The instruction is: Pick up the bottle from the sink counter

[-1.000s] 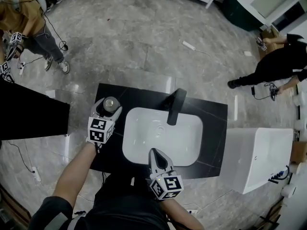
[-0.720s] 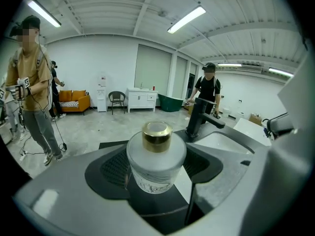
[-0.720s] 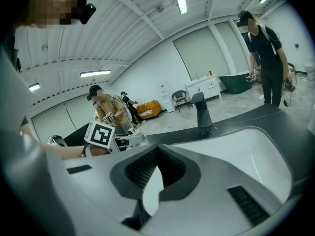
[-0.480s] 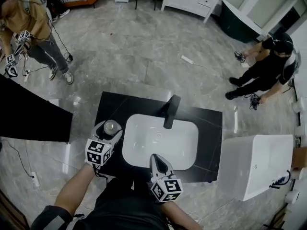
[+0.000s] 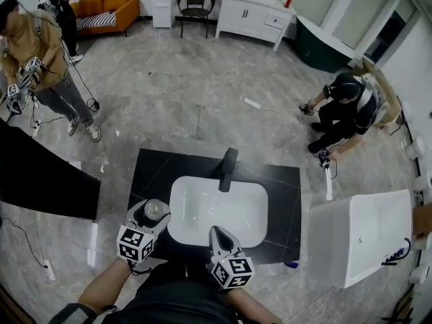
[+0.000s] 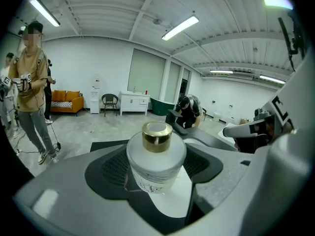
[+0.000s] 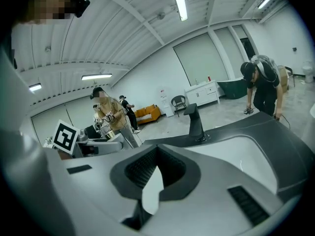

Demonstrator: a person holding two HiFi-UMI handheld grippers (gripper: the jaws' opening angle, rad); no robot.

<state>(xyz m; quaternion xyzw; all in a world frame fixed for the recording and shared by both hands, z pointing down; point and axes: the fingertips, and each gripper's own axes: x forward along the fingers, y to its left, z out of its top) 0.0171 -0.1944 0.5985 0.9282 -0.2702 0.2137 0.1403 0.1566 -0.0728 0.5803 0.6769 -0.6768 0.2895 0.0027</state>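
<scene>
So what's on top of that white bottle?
A shiny gold cap sits on top of the bottle, which the left hand-held gripper is shut on. The cap closes it, so what's inside can't be seen.

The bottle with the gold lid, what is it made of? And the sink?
The bottle looks like frosted white glass or plastic, matte and milky; I can't tell which. Its cap looks metallic, shiny gold. The sink looks like smooth white ceramic.
</scene>
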